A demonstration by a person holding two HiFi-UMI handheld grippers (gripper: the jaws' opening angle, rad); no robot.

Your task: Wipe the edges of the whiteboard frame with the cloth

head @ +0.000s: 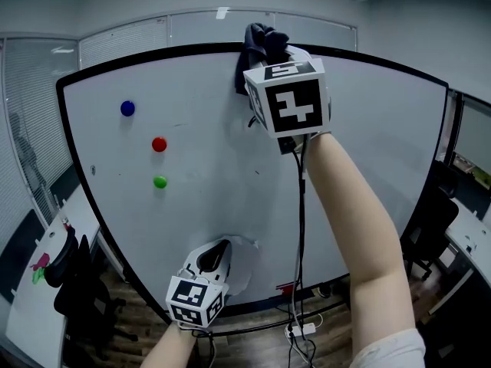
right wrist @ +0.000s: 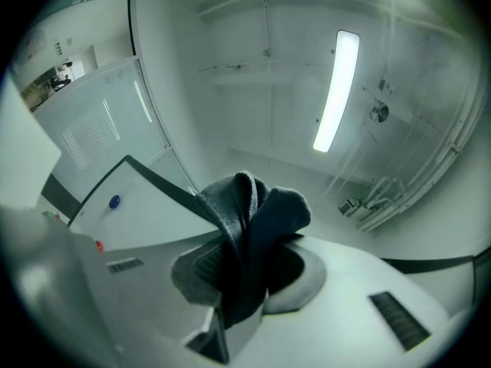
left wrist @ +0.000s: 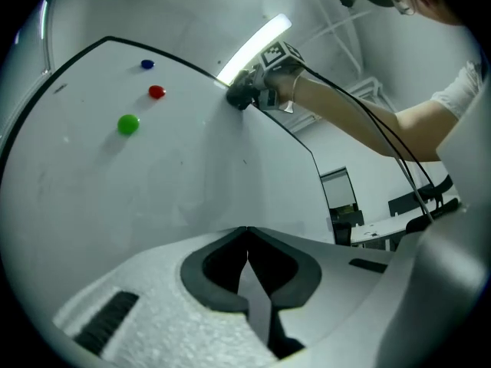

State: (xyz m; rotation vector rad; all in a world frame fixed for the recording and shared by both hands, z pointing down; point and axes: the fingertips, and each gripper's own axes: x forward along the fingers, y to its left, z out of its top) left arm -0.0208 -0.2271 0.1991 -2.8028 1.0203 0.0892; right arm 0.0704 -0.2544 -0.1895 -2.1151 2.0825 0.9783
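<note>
While your right tool (right wrist: pixel 244 278) pinches the soft, limp cloth (head: pixel 261 41) by its bunched middle at the whiteboard frame's (head: pixel 153 54) twelve o'clock edge, expect easy draping; your left tool (left wrist: pixel 247 240) sits closed, empty, near six o'clock.

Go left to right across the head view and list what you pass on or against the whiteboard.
In order: blue magnet → red magnet → left gripper → cloth. The green magnet sits straight below the red one, so it is left out.
</note>
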